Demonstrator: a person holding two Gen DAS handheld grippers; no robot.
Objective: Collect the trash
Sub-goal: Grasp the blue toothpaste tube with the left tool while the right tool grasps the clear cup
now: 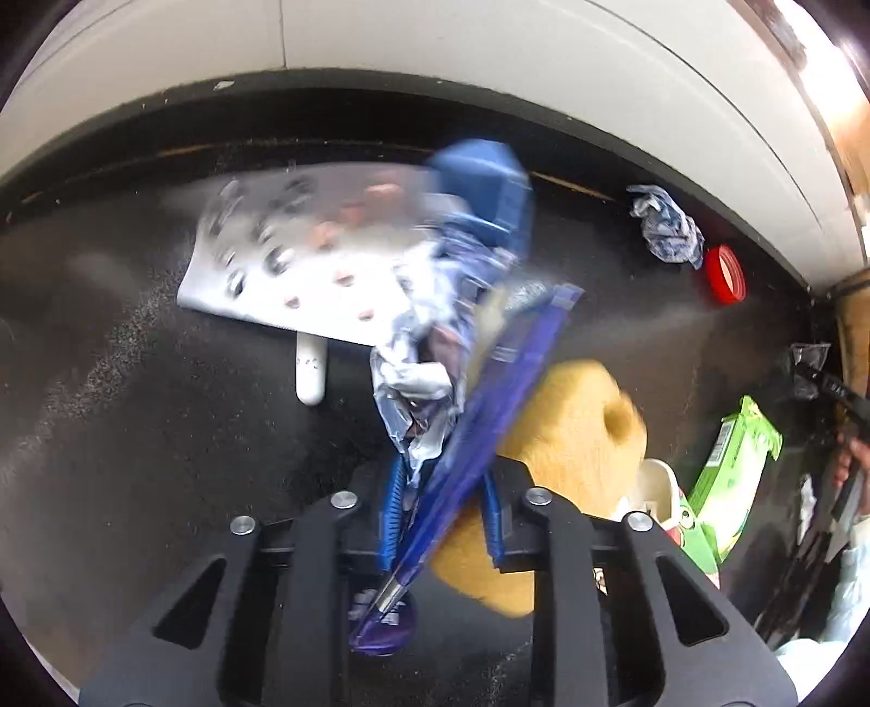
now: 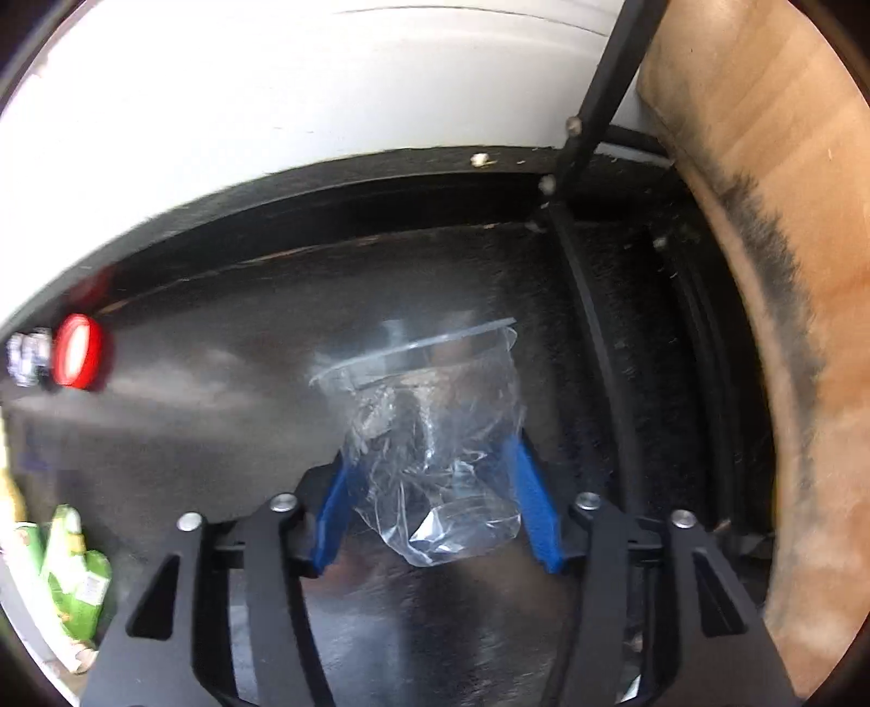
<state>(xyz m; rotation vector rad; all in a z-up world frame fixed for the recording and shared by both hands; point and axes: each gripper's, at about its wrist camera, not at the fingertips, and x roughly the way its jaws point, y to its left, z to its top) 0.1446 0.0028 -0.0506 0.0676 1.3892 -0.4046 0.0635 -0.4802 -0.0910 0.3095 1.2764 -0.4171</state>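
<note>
Black speckled flooring runs up to a white wall, littered with scraps. Over it the left gripper has its blue pads pressed tight on a crinkled blue-and-purple foil wrapper, which sticks up and forward (blurred at its far end). Behind the wrapper lie a white sheet with dark spots, a round yellow sponge, a green carton, a crumpled blue-white wad and a red plastic lid. The right gripper pinches a crushed clear plastic cup between its blue fingers, held over the dark floor near a brown cardboard panel.
</note>
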